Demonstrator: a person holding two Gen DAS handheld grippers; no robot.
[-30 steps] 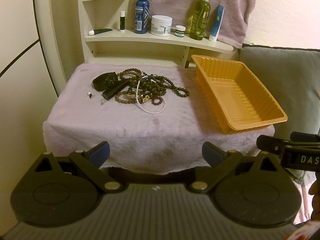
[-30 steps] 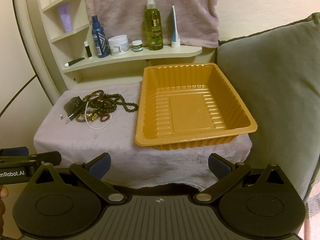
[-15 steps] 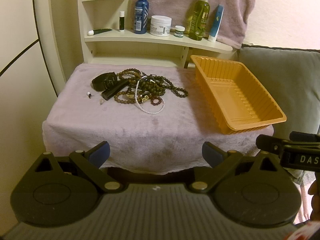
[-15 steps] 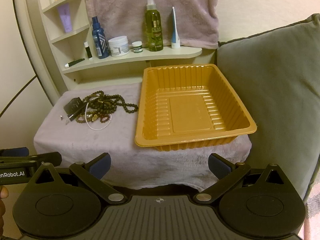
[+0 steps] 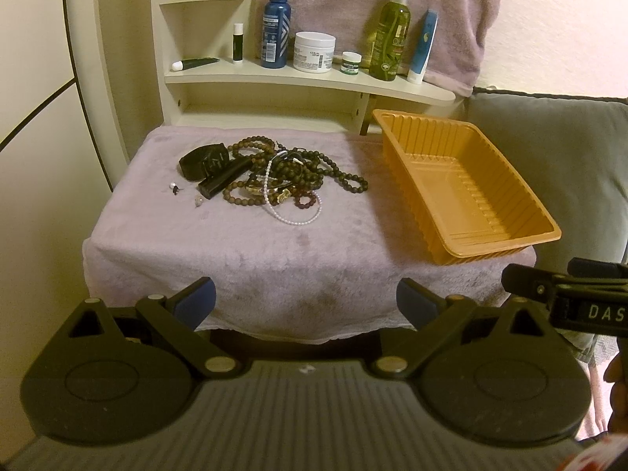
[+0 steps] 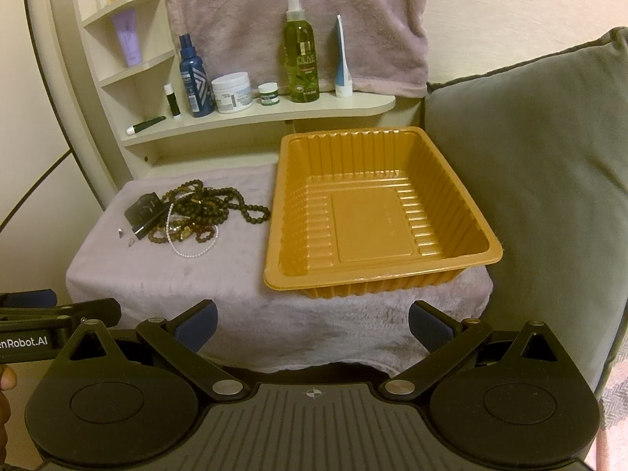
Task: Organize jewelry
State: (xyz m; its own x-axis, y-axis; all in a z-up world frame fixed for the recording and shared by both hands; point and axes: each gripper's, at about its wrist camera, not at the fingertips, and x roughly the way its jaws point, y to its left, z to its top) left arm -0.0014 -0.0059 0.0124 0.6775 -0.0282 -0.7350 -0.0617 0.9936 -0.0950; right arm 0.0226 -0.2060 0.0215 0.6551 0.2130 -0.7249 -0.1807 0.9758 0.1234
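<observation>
Left wrist view. Left gripper (image 5: 306, 302): jaws spread wide, nothing between them, held off the near edge of the counter (image 5: 243, 251), which is draped in a lilac towel. Jewelry pile (image 5: 274, 174): dark bead strands, a white pearl strand, a reddish bead bracelet and a black clasp-like piece, tangled together toward the far-left part of the counter. Two small loose pieces (image 5: 174, 187) lie just left of the pile. Orange tray (image 5: 506, 243): empty, along the right edge, apart from the pile. Right gripper (image 5: 549, 290): seen from the side at the frame's right edge.

Right wrist view. Right gripper (image 6: 312, 324): jaws released, wide apart, empty, before the near edge. Orange tray (image 6: 274, 235) directly ahead; jewelry pile (image 6: 196, 212) to its left, one bead strand reaching near the tray wall. Shelf (image 6: 251, 117) behind carries bottles and jars. Grey cushion (image 6: 549, 180) at the right.
</observation>
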